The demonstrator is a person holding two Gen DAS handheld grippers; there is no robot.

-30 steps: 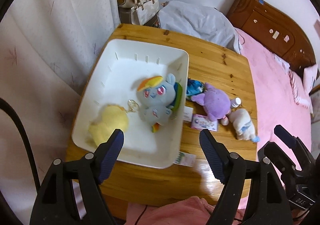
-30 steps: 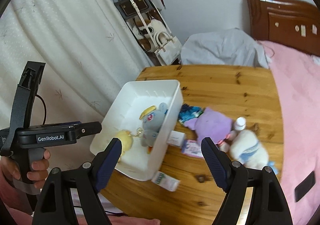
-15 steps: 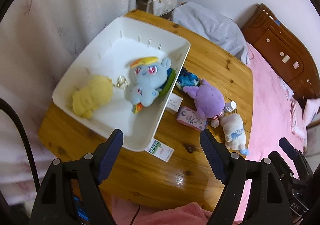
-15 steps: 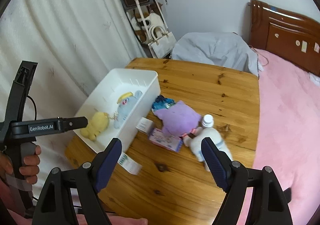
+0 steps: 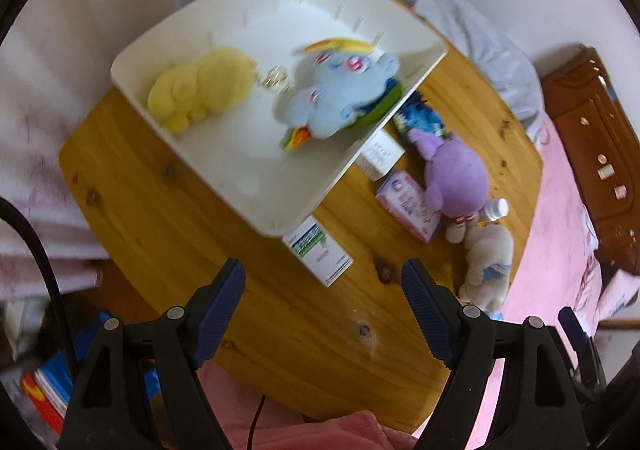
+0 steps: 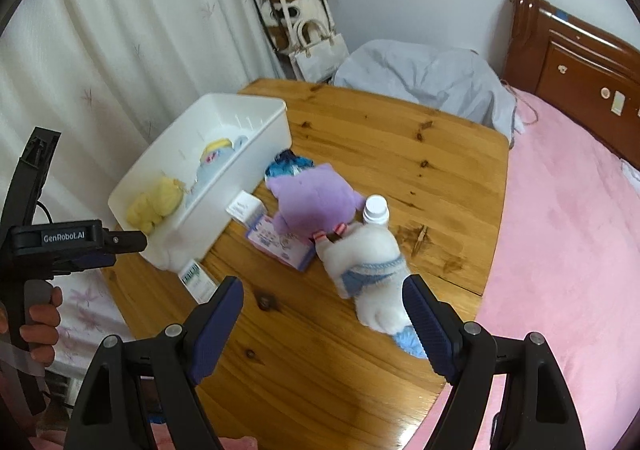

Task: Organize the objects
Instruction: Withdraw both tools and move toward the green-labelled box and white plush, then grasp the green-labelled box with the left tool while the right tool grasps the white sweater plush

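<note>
A white bin on the wooden table holds a yellow plush and a blue pony plush. Beside the bin lie a purple plush, a white plush, a white-capped bottle, a pink box, a white box, a green-and-white box and a blue packet. My left gripper hangs open above the green-and-white box. My right gripper is open, with the white plush just ahead of its right finger.
A pink bed borders the table's right side, with a brown headboard behind. A grey bundle lies at the table's far edge. A curtain and a rack of bags stand behind the bin. A hand holds the left gripper's handle.
Both grippers have come down and closer over the table, rolling as they went. The bin has swung toward the upper left in the left wrist view; the white plush now sits near the right gripper's fingers.
</note>
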